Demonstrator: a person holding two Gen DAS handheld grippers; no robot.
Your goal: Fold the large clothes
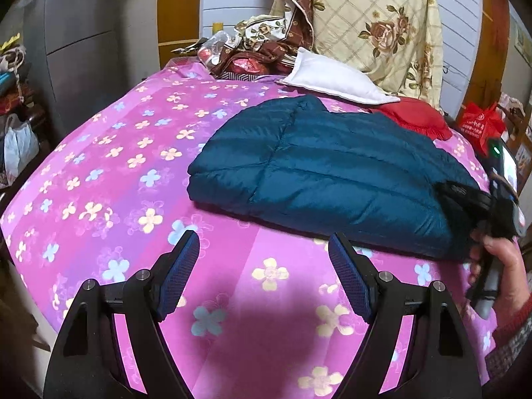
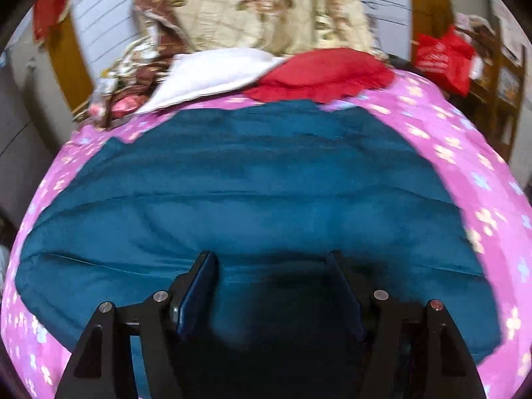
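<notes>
A teal quilted jacket (image 1: 332, 173) lies folded into a thick rectangle on the pink flowered bedspread (image 1: 116, 166). My left gripper (image 1: 263, 237) hangs open over bare bedspread just in front of the jacket's near edge, with nothing between its blue pads. In the right wrist view the jacket (image 2: 249, 183) fills the middle, and my right gripper (image 2: 271, 256) stands open low over its near part, with fabric showing between the fingers. The left wrist view shows a person's hand (image 1: 505, 259) holding that gripper at the jacket's right end.
A white pillow (image 1: 332, 76) and a red cloth (image 1: 415, 116) lie behind the jacket. A floral quilt (image 1: 375, 16) is heaped against the headboard beside some clutter (image 1: 239, 56). A red bag (image 1: 478, 123) hangs at the right. A grey cabinet (image 1: 76, 33) stands left of the bed.
</notes>
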